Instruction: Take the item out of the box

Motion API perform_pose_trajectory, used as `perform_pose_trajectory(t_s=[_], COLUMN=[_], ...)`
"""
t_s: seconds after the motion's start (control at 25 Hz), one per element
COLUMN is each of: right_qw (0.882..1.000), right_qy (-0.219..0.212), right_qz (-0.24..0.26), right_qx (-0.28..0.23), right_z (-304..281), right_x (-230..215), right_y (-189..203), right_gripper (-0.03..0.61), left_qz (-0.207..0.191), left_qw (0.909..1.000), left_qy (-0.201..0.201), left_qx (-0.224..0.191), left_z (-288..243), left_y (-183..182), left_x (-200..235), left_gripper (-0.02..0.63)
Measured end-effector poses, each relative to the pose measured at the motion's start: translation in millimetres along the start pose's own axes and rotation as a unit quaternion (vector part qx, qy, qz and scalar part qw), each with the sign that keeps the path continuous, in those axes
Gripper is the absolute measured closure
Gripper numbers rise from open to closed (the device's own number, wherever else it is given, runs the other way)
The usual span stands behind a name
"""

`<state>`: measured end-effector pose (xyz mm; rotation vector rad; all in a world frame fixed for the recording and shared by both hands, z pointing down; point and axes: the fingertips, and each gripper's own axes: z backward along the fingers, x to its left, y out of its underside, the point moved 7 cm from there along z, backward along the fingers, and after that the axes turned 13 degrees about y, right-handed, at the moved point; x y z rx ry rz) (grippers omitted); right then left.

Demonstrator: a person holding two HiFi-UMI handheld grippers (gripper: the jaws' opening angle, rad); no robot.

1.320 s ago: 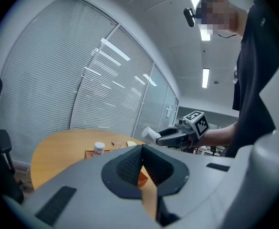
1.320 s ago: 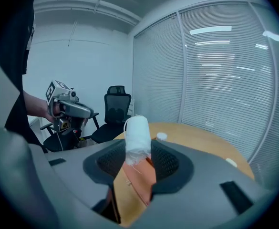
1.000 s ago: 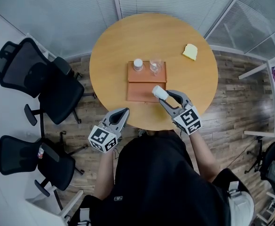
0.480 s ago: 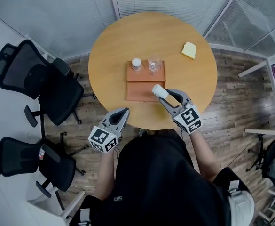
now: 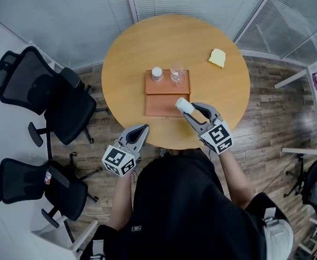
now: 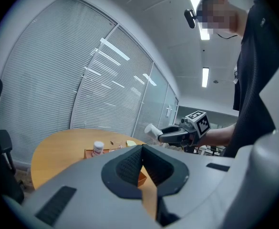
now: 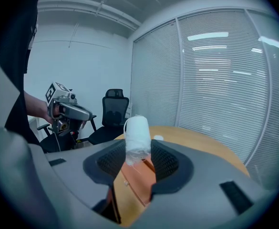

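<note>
Right gripper [image 5: 189, 111] is clamping a white spool of thread [image 5: 183, 105] between its pads, holding it upright in the air over the near right corner of the orange box [image 5: 159, 107]; in the right gripper view the spool [image 7: 137, 135] is standing up out of the jaws with the box below it. Left gripper [image 5: 143, 128] is hanging off the table's near edge with its jaws pressed together on nothing. The box is lying open on the round wooden table [image 5: 142, 42], with a white-capped bottle [image 5: 157, 73] and a clear glass [image 5: 178, 76] standing at its far end. A yellow sponge [image 5: 218, 58] is sitting well apart to the right.
</note>
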<state>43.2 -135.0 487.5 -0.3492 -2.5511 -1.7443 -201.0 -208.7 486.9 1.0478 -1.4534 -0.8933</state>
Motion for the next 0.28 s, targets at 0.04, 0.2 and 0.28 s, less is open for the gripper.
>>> perform_pose_trajectory(t_s=[0.04, 0.2, 0.28], right_qw=[1.000, 1.000, 1.000], right_qy=[0.000, 0.003, 0.006], right_qz=[0.000, 0.001, 0.002], right_qx=[0.000, 0.001, 0.001], right_z=[0.3, 2.4, 2.9], right_x=[0.0, -1.0, -2.2], right_y=[0.2, 0.9, 0.8], right_gripper=[0.419, 0.419, 0.419], left_qz=[0.000, 0.002, 0.002], left_qw=[1.0000, 1.0000, 1.0000], left_qy=[0.000, -0.001, -0.002], left_qx=[0.000, -0.001, -0.001], left_z=[0.2, 0.8, 1.5], left_y=[0.3, 2.0, 2.7], left_x=[-0.3, -1.9, -2.1], left_gripper=[0.607, 0.607, 0.607])
